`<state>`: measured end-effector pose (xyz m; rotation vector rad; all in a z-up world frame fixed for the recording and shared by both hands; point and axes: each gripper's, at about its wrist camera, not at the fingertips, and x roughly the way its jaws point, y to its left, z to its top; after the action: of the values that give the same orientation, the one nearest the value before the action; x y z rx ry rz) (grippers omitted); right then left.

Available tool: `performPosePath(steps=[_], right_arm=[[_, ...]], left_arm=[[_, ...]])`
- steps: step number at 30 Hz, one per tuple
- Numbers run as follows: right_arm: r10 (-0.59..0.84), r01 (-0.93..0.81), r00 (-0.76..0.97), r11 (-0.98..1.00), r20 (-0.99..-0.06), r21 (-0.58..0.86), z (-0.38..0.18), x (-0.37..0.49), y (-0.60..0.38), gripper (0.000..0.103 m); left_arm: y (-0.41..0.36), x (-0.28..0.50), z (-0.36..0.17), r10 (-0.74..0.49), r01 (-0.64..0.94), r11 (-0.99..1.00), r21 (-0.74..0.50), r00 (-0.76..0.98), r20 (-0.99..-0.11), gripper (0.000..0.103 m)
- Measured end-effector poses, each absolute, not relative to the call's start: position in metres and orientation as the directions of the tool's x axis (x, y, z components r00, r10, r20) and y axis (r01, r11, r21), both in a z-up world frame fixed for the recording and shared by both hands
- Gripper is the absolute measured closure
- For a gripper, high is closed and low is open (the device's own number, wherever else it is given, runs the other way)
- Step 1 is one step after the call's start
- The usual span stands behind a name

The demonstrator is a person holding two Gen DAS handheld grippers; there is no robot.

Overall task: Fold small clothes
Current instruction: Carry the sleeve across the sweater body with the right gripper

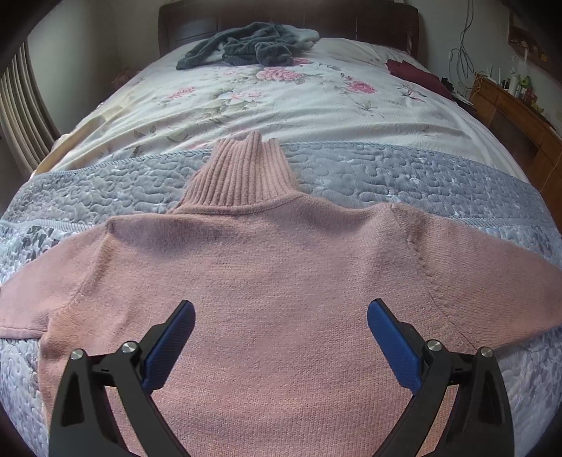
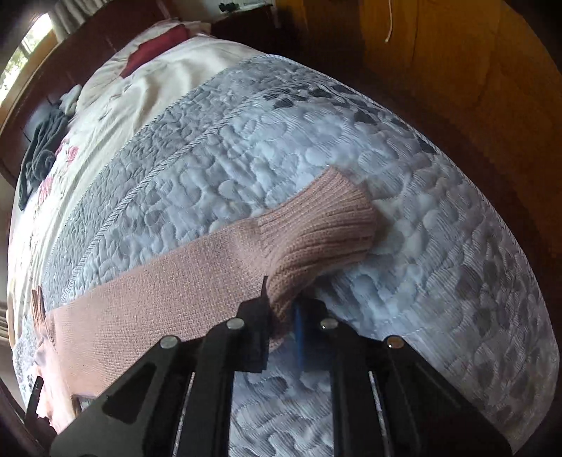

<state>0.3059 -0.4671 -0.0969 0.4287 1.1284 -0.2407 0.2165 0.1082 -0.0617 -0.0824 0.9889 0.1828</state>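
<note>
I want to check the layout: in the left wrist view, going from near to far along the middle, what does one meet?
Left gripper → pink sweater → grey quilt → floral bedspread → dark grey garment → headboard.

Hidden and cut-off parts

Sweater (image 1: 281, 281) hem lost below the left wrist frame, both sleeves cropped at its sides. Sleeve cuff (image 2: 316, 228) edge swallowed between the right gripper (image 2: 281, 309) fingers, contact covered by the black finger. Dresser (image 1: 509, 105) clutter too small to identify. Quilt (image 2: 421, 281) smeared by blur.
</note>
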Motion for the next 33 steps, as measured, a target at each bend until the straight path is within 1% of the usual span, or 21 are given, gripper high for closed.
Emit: performPosePath(steps=[4, 7, 11, 17, 20, 25, 27, 29, 30, 32, 33], right_arm=[[-0.008, 0.381, 0.465, 0.904, -0.885, 0.192, -0.082, 0.306, -0.446, 0.093], [0.023, 0.291, 0.512, 0.936, -0.859, 0.199, -0.059, 0.304, -0.412, 0.093], [0.109, 0.137, 0.531, 0.968, -0.841, 0.212, -0.041, 0.312, -0.351, 0.093], [0.223, -0.064, 0.482, 0.973, -0.847, 0.22, -0.048, 0.321, -0.249, 0.093], [0.245, -0.14, 0.445, 0.969, -0.862, 0.203, -0.059, 0.318, -0.207, 0.093], [0.24, -0.203, 0.398, 0.964, -0.885, 0.17, -0.078, 0.314, -0.16, 0.092], [0.246, -0.208, 0.384, 0.962, -0.89, 0.176, -0.086, 0.31, -0.153, 0.088], [0.28, -0.225, 0.362, 0.952, -0.889, 0.208, -0.09, 0.306, -0.149, 0.079], [0.307, -0.239, 0.345, 0.943, -0.887, 0.233, -0.093, 0.304, -0.148, 0.077], [0.387, -0.279, 0.307, 0.91, -0.87, 0.306, -0.091, 0.293, -0.147, 0.07], [0.437, -0.298, 0.288, 0.887, -0.852, 0.354, -0.089, 0.286, -0.149, 0.068]], left_arm=[[0.117, 0.209, -0.062, 0.105, -0.185, 0.983, 0.005, 0.539, -0.836, 0.004], [0.122, 0.206, -0.061, 0.101, -0.171, 0.985, 0.008, 0.543, -0.834, 0.004], [0.13, 0.201, -0.059, 0.086, -0.171, 0.985, -0.009, 0.539, -0.838, 0.004], [0.138, 0.198, -0.06, 0.059, -0.169, 0.985, -0.037, 0.529, -0.846, 0.004], [0.137, 0.198, -0.059, 0.029, -0.158, 0.985, -0.064, 0.527, -0.849, 0.004], [0.123, 0.201, -0.056, -0.021, -0.119, 0.988, -0.097, 0.521, -0.853, 0.004], [0.117, 0.203, -0.056, -0.044, -0.108, 0.987, -0.116, 0.518, -0.854, 0.004], [0.109, 0.205, -0.055, -0.061, -0.1, 0.986, -0.13, 0.514, -0.856, 0.004], [0.106, 0.207, -0.055, -0.07, -0.097, 0.986, -0.139, 0.51, -0.857, 0.004], [0.098, 0.21, -0.055, -0.093, -0.091, 0.983, -0.161, 0.505, -0.858, 0.004], [0.094, 0.212, -0.055, -0.106, -0.088, 0.981, -0.172, 0.501, -0.859, 0.004]])
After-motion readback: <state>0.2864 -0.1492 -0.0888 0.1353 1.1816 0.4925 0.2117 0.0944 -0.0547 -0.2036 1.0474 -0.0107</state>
